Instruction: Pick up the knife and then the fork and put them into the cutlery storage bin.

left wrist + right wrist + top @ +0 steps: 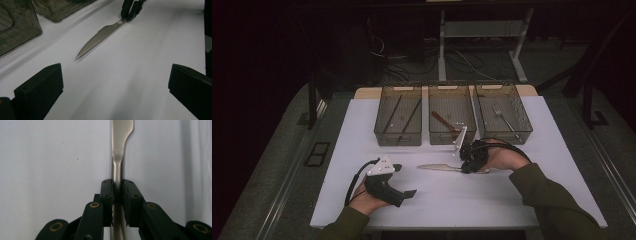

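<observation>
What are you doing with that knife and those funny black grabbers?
A person holds a gripper in each hand at a white table. The right gripper has its jaws closed on the handle of a silver knife, which lies flat on the table. The left gripper rests open, off to the side, holding nothing. Three clear bins sit behind, with a fork in the right one.
</observation>
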The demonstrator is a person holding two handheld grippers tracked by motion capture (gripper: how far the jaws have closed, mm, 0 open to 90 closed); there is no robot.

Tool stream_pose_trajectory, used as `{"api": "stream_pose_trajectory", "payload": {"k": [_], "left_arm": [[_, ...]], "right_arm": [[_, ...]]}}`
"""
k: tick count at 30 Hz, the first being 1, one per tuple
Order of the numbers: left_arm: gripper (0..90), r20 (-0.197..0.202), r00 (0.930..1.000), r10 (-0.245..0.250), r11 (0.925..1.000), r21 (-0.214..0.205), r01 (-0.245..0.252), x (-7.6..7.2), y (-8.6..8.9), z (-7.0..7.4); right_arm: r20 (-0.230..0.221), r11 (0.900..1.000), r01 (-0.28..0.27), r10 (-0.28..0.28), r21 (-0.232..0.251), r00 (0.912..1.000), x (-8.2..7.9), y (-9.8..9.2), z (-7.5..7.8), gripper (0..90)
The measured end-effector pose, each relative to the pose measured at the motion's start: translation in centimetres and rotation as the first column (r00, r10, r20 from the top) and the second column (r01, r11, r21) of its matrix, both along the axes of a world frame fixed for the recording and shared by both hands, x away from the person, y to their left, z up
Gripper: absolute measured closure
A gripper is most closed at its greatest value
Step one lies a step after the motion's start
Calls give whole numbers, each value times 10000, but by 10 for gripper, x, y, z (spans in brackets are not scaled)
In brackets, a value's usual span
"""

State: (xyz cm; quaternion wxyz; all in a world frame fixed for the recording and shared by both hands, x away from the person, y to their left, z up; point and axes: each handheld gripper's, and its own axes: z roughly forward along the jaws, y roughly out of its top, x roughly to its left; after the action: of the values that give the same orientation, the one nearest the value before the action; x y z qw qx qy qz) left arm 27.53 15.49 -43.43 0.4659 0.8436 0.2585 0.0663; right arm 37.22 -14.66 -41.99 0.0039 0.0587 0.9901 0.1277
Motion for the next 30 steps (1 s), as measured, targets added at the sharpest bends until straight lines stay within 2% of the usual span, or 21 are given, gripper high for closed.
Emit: {"api": "stream_pose_trajectory", "payload": {"k": [2,6,12,17,20,24,26,30], "left_arm": [[0,-6,10000,-1,10000,6,1,0,0,0],[0,-7,10000,-8,10000,23,8,0,0,0],[0,-3,10000,-4,10000,26,4,0,-1,0],[0,5,10000,0,10000,-7,0,0,0,0],[0,11,10000,0,10000,-22,0,0,0,0],[0,7,10000,-5,10000,16,5,0,0,0],[0,9,10000,-5,10000,25,5,0,0,0],[0,10,10000,21,10000,-9,-21,0,0,0]], "right_arm": [[-39,10000,-25,24,-69,10000,0,1,0,790],[155,9994,-196,201,-278,9997,-1,4,0,781],[218,9954,-298,319,-914,9993,-1,13,1,791],[228,9962,-241,261,-834,9994,-2,12,1,795],[305,9985,-199,215,-503,9993,-3,7,1,796],[252,9995,64,-72,293,9997,-4,-3,1,797],[170,9965,230,-244,800,9996,-5,-9,3,796],[93,9844,519,-542,1683,9985,-6,-20,8,796]]}}
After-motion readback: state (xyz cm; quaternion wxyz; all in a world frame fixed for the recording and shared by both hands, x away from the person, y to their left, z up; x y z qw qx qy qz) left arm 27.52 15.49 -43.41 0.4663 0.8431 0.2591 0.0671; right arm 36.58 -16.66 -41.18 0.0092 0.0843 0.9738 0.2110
